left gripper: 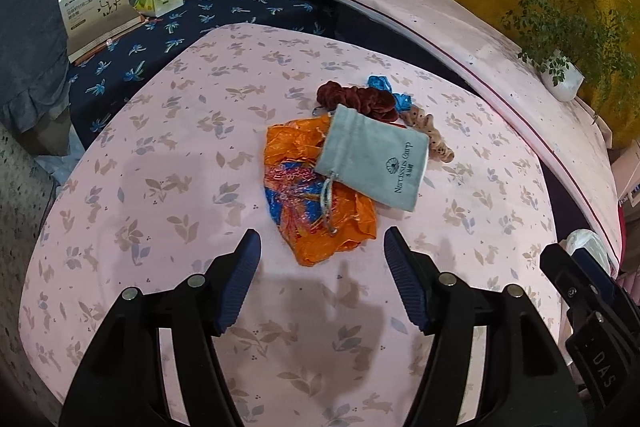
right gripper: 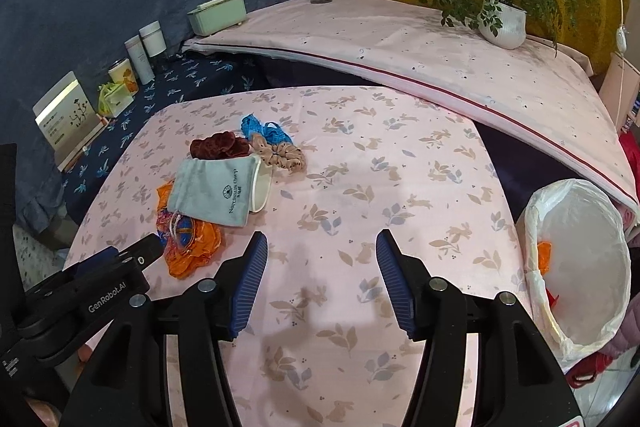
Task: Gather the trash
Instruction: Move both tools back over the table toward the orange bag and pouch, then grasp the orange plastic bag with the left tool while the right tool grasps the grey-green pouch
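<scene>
Lying crumpled, orange wrapper (left gripper: 320,203) with blue-red print; both grippers' fingers (left gripper: 240,287) parted, empty.

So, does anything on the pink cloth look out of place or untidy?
Yes. A crumpled orange wrapper lies half under the grey drawstring pouch; it looks like trash among scrunchies. A white cup lies tipped on its side beside the pouch.

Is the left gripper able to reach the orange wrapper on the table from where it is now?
Probably yes. The left gripper has open, empty jaws, and the orange wrapper lies just ahead of them with bare cloth between. Only the grey pouch rests on its far part; the near edge is free.
</scene>
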Action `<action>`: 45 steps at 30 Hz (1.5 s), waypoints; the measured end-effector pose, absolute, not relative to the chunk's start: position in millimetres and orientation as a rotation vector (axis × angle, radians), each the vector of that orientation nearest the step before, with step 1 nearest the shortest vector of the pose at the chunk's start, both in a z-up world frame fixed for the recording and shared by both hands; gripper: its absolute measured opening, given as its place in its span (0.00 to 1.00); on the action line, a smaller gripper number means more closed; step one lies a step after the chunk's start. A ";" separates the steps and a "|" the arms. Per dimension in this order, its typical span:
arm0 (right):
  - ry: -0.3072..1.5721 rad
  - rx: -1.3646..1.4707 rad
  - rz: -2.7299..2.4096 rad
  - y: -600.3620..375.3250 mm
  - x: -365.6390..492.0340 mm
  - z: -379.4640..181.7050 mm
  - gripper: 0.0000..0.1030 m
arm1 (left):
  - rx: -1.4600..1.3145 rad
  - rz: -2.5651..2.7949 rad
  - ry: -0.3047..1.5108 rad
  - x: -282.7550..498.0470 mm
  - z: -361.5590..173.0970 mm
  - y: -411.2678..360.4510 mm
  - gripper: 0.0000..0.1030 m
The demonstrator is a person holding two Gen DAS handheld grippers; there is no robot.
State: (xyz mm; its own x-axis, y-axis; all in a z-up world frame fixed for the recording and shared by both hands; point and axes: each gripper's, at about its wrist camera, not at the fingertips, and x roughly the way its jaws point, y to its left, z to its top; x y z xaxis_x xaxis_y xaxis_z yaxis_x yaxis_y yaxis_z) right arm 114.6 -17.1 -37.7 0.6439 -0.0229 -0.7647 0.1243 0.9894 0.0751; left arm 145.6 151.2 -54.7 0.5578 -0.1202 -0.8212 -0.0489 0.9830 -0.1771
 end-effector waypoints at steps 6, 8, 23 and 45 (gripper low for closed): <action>0.890 0.116 -0.067 -3.3 122.0 -46.7 0.54 | -0.222 -0.005 1.014 150.8 -68.3 176.1 0.61; 0.898 0.121 -0.060 0.6 126.1 -50.1 0.54 | -0.236 0.004 1.022 153.6 -72.2 184.0 0.61; 0.944 0.140 0.000 31.8 171.2 -83.4 0.54 | -0.286 0.004 1.064 174.2 -98.2 205.0 0.64; 0.986 0.224 0.022 22.4 195.5 -118.4 0.03 | -0.307 -0.044 1.100 188.4 -119.6 190.6 0.72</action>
State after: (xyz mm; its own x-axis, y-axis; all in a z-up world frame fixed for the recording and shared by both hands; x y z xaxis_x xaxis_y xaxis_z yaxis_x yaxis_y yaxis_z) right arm 195.5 22.4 -118.4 0.5541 0.1196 -0.8238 0.0833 0.9767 0.1978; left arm 188.4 190.6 -119.6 0.4572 -0.1863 -0.8696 -0.1162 0.9569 -0.2661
